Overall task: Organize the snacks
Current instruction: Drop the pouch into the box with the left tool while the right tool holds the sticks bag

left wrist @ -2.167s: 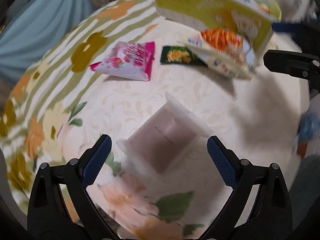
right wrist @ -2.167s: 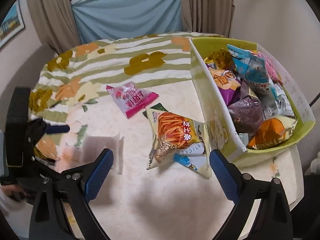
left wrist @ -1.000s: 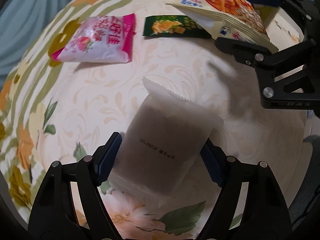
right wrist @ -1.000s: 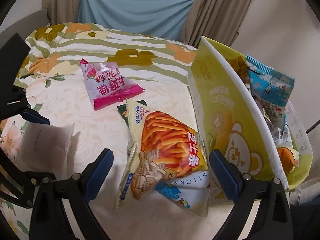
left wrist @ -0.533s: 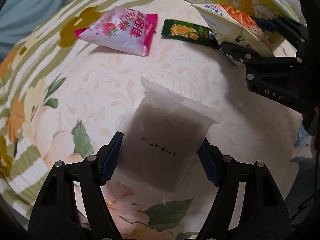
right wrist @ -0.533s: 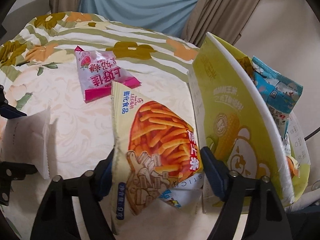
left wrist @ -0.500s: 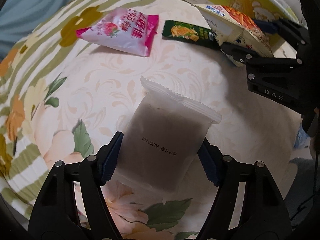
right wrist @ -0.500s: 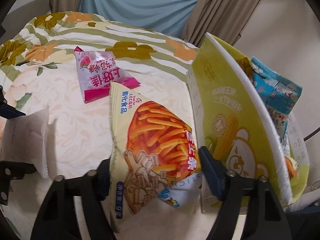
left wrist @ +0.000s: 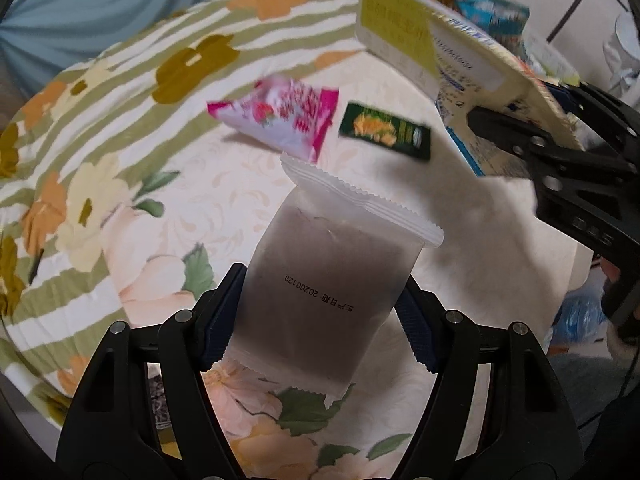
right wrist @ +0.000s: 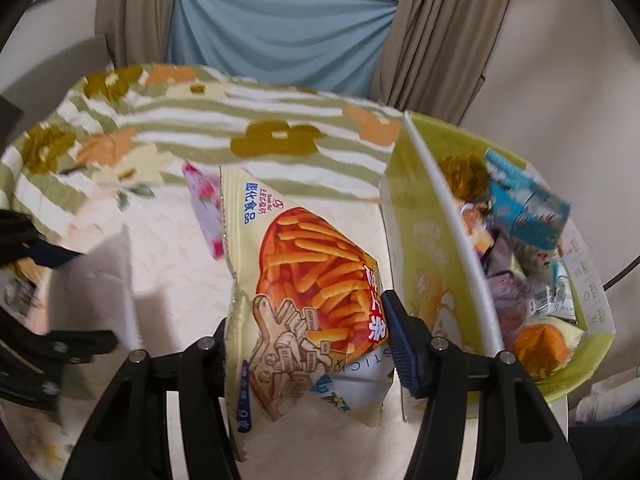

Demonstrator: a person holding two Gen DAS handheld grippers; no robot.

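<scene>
My left gripper [left wrist: 320, 320] is shut on a frosted white snack pouch [left wrist: 332, 280] with a printed date and holds it above the floral tablecloth. My right gripper [right wrist: 308, 344] is shut on a cream bag of orange sticks [right wrist: 304, 276], lifted off the table beside the yellow-green snack box [right wrist: 436, 216]. The box holds several snack packs. A pink strawberry bag [left wrist: 280, 116] and a small dark green packet [left wrist: 384, 132] lie on the table beyond the pouch. The right gripper's black frame [left wrist: 568, 176] shows at the right of the left wrist view.
The round table [left wrist: 120, 140] has a floral and green-striped cloth. The snack box [left wrist: 440, 40] stands at its far right edge. A blue drape [right wrist: 280, 28] and beige curtains hang behind. The left gripper's frame [right wrist: 36, 320] is at the left.
Both grippers have closed on their packs and lifted them off the table. The stick bag has risen and now stands upright beside the box; the pouch is raised.
</scene>
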